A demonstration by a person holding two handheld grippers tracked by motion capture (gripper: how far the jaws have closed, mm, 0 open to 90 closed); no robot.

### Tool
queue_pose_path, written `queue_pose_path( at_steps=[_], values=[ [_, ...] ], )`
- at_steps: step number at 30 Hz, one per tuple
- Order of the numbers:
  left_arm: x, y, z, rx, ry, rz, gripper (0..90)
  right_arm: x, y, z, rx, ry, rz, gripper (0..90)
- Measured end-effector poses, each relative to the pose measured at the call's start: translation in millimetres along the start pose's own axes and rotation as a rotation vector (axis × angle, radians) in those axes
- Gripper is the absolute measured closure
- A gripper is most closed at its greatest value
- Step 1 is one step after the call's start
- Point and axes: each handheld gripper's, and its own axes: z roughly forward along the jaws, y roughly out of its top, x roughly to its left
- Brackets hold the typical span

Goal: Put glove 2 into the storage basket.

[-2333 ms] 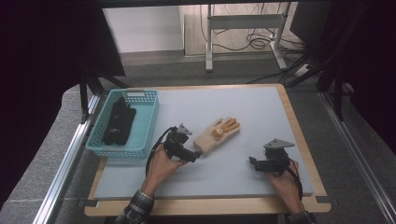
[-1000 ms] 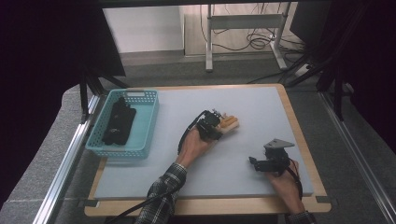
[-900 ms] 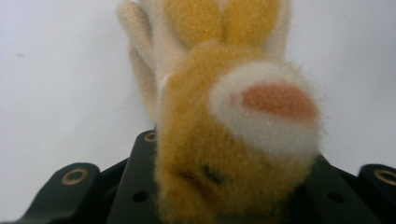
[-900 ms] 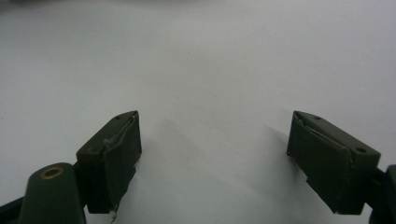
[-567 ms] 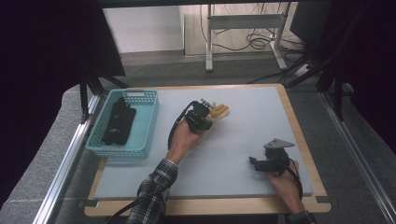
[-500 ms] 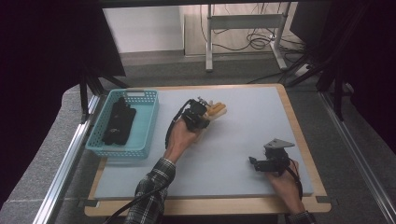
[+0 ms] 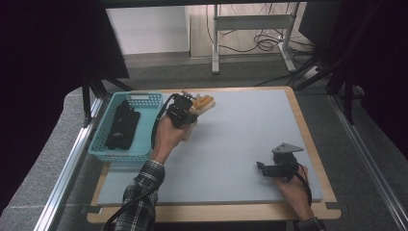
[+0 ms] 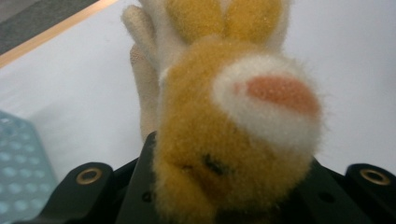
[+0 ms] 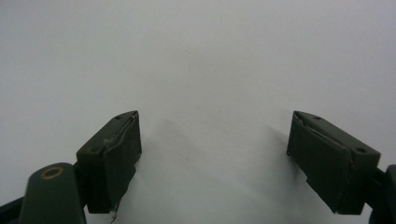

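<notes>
Even overhead light on the table — dark surrounds; soft shadows under the jaws, the glove close-up blurred.

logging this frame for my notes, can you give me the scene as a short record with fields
held item: fuzzy orange-and-cream glove, clamped in the left gripper
left gripper jaws: just been closing, glove between them
glove position: lifted off the pale grey table mat, beside the basket
right gripper: jaws wide apart, nothing between them, low over the mat's near right part
container: turquoise plastic mesh basket at the mat's left edge
basket contents: black glove-like item
</notes>
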Motion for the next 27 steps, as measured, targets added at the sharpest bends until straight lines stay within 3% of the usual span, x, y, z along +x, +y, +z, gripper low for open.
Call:
queue_pose_path(
  at_steps=[12,20,27],
  values=[
    [29.5,-8.5,-31.1,-0.017,0.062,-0.051,75.2,0.0,0.0,0.0,0.000,0.000,0.000,17.3],
    [60.9,-20.5,-56.6,-0.021,0.128,-0.115,75.2,0.0,0.0,0.0,0.000,0.000,0.000,17.3],
    [95.3,-40.1,-73.7,-0.003,0.197,-0.190,75.1,0.1,0.0,0.0,0.000,0.000,0.000,17.3]
  ],
)
